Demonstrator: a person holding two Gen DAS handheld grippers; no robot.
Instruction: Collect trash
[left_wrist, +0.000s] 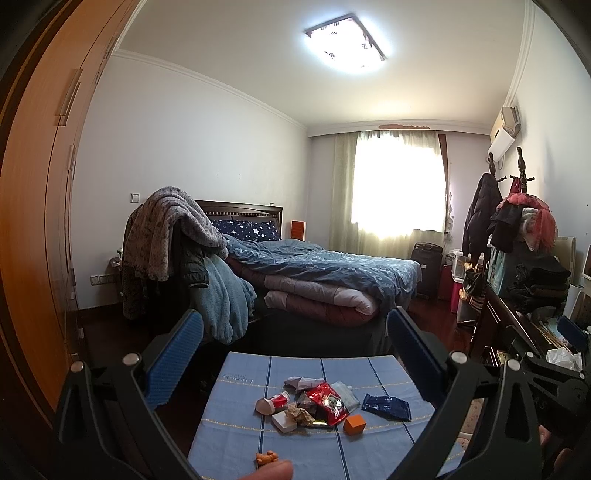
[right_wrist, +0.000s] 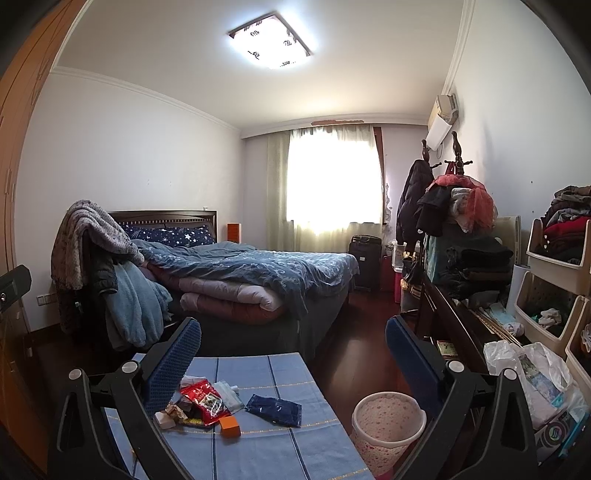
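Observation:
A pile of trash lies on a table with a blue striped cloth (left_wrist: 236, 435) (right_wrist: 266, 450): a red snack wrapper (left_wrist: 327, 404) (right_wrist: 202, 402), a dark blue packet (left_wrist: 386, 407) (right_wrist: 274, 410), a small orange box (left_wrist: 354, 424) (right_wrist: 229, 427), a crushed red-and-white cup (left_wrist: 272, 403), a white box (left_wrist: 284, 421) and crumpled paper (left_wrist: 300, 412). A small orange toy (left_wrist: 266, 458) lies nearer. A pink-speckled waste bin (right_wrist: 388, 424) stands on the floor right of the table. My left gripper (left_wrist: 295, 354) is open above the pile, empty. My right gripper (right_wrist: 293, 358) is open, empty, above the table's right part.
A bed (left_wrist: 317, 273) with blue bedding stands beyond the table. A wooden wardrobe (left_wrist: 40, 221) fills the left. A dark desk (right_wrist: 454, 328), a plastic bag (right_wrist: 535, 380), storage bins (right_wrist: 554, 280) and a coat rack (right_wrist: 454, 199) line the right. Dark wood floor (right_wrist: 354, 354) lies between.

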